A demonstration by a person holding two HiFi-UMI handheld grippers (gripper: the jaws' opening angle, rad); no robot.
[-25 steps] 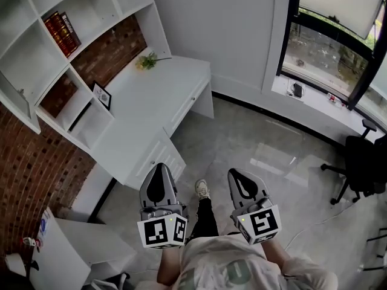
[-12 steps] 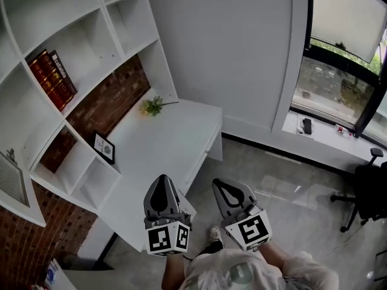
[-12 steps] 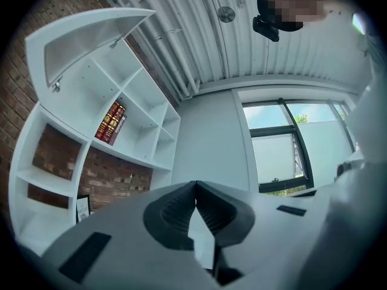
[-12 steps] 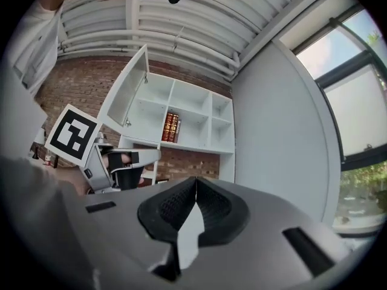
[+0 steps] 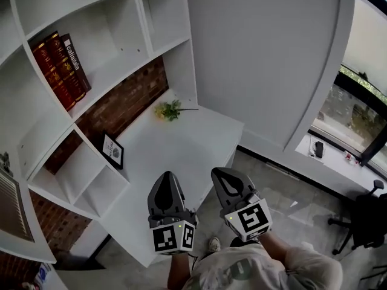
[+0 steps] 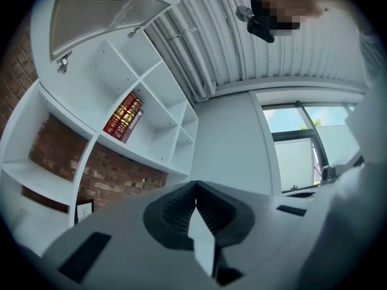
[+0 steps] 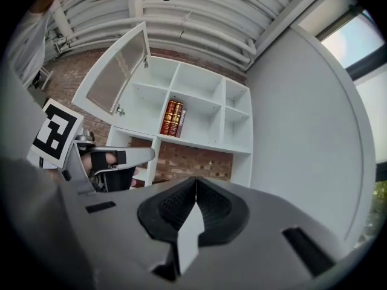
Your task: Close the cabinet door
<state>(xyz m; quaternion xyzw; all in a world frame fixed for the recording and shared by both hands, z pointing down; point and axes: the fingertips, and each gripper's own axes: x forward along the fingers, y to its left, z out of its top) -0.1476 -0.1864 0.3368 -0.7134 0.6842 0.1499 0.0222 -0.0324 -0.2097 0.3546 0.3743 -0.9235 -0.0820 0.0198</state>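
Lowest in the head view, just above the person's pale shirt, the grey two-jaw left gripper point(image 5: 167, 177) and the matching right gripper point(image 5: 221, 175) sit side by side, each with its black-and-white marker cube nearest the camera. The left gripper view shows its ribbed black pads pressed together with nothing between them point(image 6: 195, 183). The right gripper view shows the same: jaws fully together and empty point(image 7: 196, 179). In that view the left gripper also appears at the left edge.

Beyond the jaws in the head view lies a white desk point(image 5: 181, 150), running from lower centre toward the middle of the frame. On its left part a small black-framed picture point(image 5: 113, 151) stands against a red brick wall point(image 5: 130, 101). Further along, a sprig of yellow flowers point(image 5: 169, 109) lies near the desk's far end.

Above the desk, a white open shelf unit point(image 5: 121, 17) fills the upper left, with a few dark red books point(image 5: 60, 65) leaning in one compartment.

At the far left edge, the white cabinet door with a ribbed translucent panel point(image 5: 11, 207) stands swung open, well apart from both grippers. It is at the upper left in the left gripper view point(image 6: 100, 14) and in the right gripper view point(image 7: 118, 71).

Far right in the head view are a window point(image 5: 357, 101) and a black office chair point(image 5: 370, 222).
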